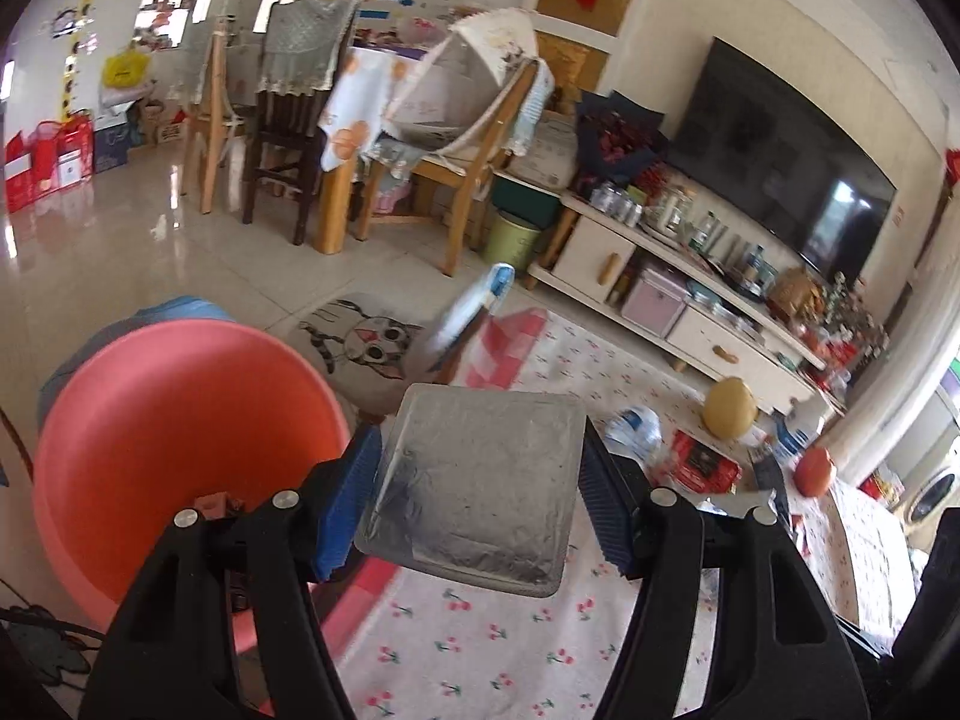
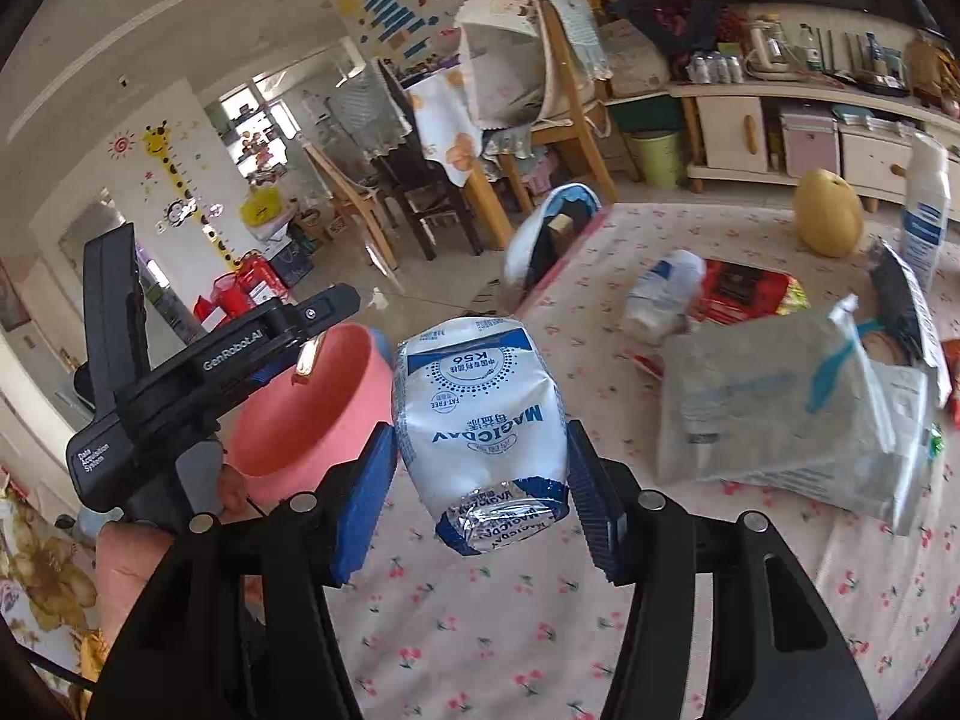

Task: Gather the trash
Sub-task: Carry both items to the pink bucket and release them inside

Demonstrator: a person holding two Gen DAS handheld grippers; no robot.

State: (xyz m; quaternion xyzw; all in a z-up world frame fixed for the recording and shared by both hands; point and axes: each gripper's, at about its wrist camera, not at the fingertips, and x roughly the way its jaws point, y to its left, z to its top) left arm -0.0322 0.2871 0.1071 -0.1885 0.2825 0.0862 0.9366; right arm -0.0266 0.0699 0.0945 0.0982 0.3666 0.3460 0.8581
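Both fingers gripping: L gripper (image 1: 480,495) on silver foil pouch (image 1: 477,489), R gripper (image 2: 480,486) on white Magicday packet (image 2: 480,414); pink basin (image 1: 180,438) at 9 o'clock—recommend clearing rim before releasing, one at a time.

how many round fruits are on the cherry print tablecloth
2. A yellow pear-like fruit sits at the table's far edge near the TV cabinet; an orange-red fruit lies to its right in the left wrist view. Wrappers could hide more.
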